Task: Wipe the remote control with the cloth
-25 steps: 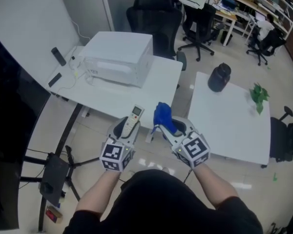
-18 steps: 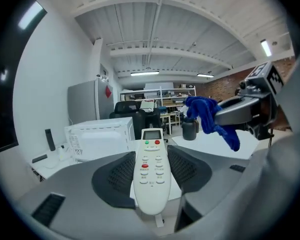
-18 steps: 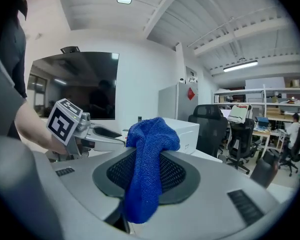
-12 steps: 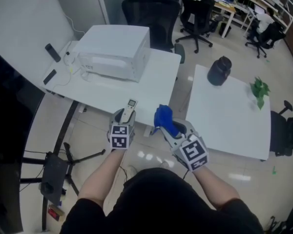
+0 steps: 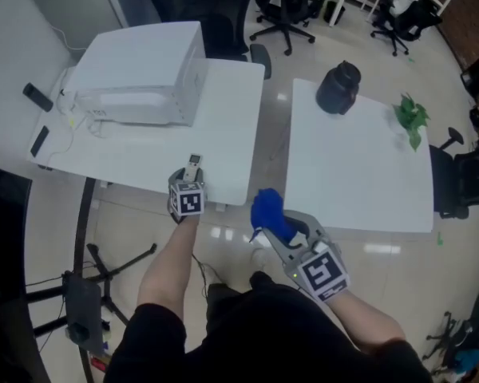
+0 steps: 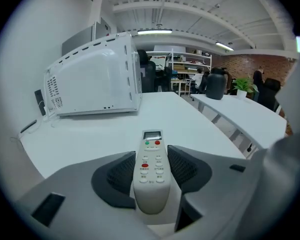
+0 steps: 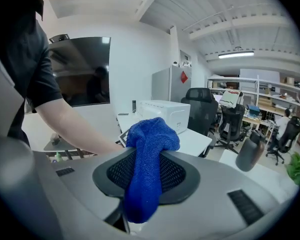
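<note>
A white remote control [image 6: 151,170] with red and green buttons sits lengthwise between the pads of my left gripper [image 6: 151,171], which is shut on it; its display end points out over the white table [image 6: 115,134]. From the head camera the remote [image 5: 193,164] pokes past the left gripper [image 5: 188,183] at the table's near edge. My right gripper [image 7: 149,176] is shut on a blue cloth [image 7: 149,159] that bunches above the jaws. The cloth [image 5: 268,212] and right gripper [image 5: 286,230] hang over the floor gap between the two tables, to the right of the remote and apart from it.
A white microwave-like box [image 5: 140,74] stands at the back of the left table [image 5: 223,134], with cables and two dark handsets [image 5: 37,96] to its left. The right table [image 5: 359,182] carries a black jug [image 5: 338,88] and a green plant [image 5: 409,118]. Office chairs [image 5: 283,6] stand beyond; a tripod [image 5: 84,309] stands on the floor at lower left.
The left gripper has moved forward with the remote, reaching over the left table's near edge. The right gripper with the cloth has stayed roughly in place. The head view has shifted.
</note>
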Motion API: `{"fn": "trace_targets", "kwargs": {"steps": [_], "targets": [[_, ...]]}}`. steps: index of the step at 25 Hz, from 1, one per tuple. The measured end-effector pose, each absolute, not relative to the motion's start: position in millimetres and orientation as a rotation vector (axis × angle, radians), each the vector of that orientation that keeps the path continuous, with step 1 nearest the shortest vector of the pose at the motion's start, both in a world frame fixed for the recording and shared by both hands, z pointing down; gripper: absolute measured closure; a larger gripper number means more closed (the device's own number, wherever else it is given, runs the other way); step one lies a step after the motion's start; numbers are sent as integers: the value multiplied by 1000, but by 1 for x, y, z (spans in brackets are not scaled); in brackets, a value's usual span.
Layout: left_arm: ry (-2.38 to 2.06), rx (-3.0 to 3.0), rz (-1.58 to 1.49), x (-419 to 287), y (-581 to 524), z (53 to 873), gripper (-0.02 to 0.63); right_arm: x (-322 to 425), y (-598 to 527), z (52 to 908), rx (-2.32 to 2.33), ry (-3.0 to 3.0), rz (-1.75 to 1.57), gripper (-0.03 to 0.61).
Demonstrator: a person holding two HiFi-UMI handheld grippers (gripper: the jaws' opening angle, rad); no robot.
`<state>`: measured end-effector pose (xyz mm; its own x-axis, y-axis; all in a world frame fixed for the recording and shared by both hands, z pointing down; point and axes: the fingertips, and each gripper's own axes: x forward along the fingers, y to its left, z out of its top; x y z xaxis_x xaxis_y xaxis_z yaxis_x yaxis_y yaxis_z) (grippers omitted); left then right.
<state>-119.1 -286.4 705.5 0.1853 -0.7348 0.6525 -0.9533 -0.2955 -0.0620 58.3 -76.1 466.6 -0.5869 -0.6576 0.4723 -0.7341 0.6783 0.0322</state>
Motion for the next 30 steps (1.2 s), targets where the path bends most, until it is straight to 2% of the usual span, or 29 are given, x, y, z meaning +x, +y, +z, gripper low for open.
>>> {"fn": "trace_targets", "kwargs": {"steps": [10, 12, 18, 30], "targets": [[-1562, 2100, 848, -115, -292, 723, 402, 61, -85, 475, 1106, -2404, 279, 457], [-1529, 2107, 852, -116, -288, 725, 376, 57, -90, 475, 1107, -2406, 282, 457], [-1528, 2136, 823, -134, -265, 705, 368, 37, -117, 487, 1108, -2386, 301, 457], [-1507, 2262, 686, -149, -143, 603, 368, -10, -222, 643, 972, -2178, 325, 455]]}}
